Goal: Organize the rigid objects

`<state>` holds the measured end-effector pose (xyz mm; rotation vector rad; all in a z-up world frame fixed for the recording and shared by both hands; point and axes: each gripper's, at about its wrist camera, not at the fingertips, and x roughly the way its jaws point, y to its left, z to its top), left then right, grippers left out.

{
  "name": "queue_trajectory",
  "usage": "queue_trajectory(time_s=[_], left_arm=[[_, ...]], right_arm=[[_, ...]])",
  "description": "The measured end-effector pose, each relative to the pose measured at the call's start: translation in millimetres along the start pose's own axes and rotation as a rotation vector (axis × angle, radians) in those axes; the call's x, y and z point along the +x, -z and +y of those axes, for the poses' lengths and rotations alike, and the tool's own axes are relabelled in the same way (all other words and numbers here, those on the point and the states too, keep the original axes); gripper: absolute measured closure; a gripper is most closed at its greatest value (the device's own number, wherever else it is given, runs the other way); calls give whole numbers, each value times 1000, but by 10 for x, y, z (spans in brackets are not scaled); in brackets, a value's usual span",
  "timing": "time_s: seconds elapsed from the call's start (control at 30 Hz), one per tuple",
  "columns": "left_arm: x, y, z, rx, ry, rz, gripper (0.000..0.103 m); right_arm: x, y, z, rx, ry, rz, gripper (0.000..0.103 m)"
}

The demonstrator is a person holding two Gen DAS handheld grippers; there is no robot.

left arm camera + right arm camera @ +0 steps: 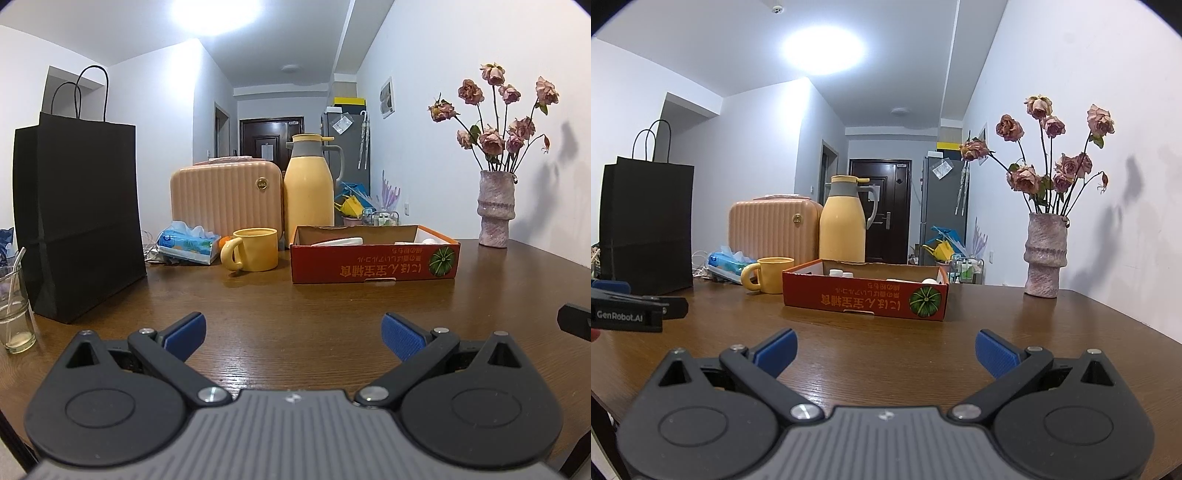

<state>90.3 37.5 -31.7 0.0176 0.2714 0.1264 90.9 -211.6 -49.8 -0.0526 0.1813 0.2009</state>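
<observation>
Left gripper (293, 334): blue-padded fingers spread wide, holding nothing, low over the wooden table (295, 295).
Right gripper (886, 350): likewise released and empty; its fingers frame bare tabletop.
Cardboard box (373, 256): red, shallow, lid-less, printed with a green pumpkin; at about 1 o'clock from the left gripper and 12 o'clock from the right, well apart from both.
Box contents: small white bottles (839, 273) at its far left corner and other white items, too hidden by the wall to name.
Yellow mug (255, 249): just beside the box on its left, handle turned toward the camera side.
Yellow thermos jug (309, 188): upright behind mug and box.
Peach ribbed case (225, 195): touching or almost touching the jug's left side.
Tissue pack (188, 245): lying at 11 o'clock, left of the mug.
Black paper bag (77, 218): standing at 10 o'clock.
Drinking glass (14, 314): at 9 o'clock, near the table edge.
Vase of dried roses (495, 210): at 2 o'clock, near the wall.
</observation>
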Motion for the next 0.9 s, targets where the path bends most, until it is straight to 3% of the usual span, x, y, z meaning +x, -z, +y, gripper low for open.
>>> queue_trajectory(time_s=[0.9], left_arm=[[-15, -5, 37, -18, 1, -11, 0]], right_arm=[[5, 14, 55, -1, -6, 5, 0]])
